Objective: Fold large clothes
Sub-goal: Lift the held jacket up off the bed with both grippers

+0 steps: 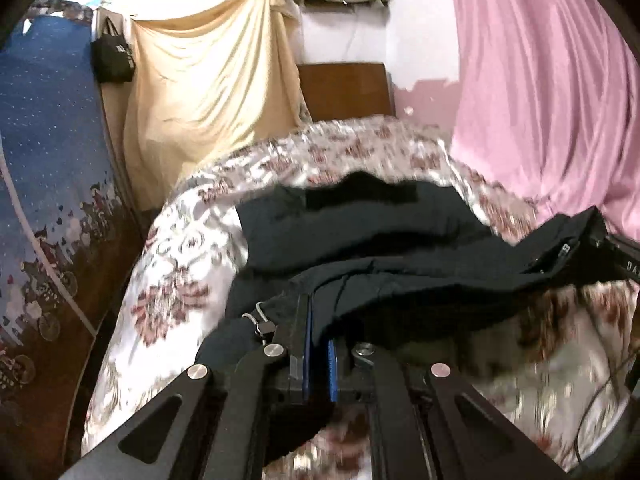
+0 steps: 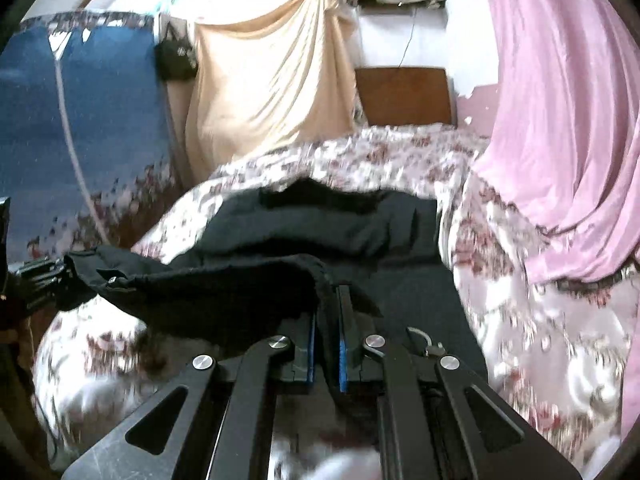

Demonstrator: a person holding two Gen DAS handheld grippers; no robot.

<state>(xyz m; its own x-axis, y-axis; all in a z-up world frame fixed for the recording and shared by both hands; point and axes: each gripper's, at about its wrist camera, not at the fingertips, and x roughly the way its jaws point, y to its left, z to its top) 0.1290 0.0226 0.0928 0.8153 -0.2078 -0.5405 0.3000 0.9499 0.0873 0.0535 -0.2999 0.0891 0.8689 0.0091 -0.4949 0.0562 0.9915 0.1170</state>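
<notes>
A large black garment lies spread on the floral bedspread, with its near edge lifted off the bed. My left gripper is shut on that near edge, cloth pinched between the blue pads. My right gripper is shut on the same black garment at its other near corner. The lifted edge stretches between the two grippers; the right gripper shows at the right edge of the left wrist view, and the left gripper at the left edge of the right wrist view.
A pink curtain hangs on the right, reaching the bed. A beige sheet and a black bag hang on the far wall. A brown headboard stands behind the bed. A blue patterned cloth hangs at left.
</notes>
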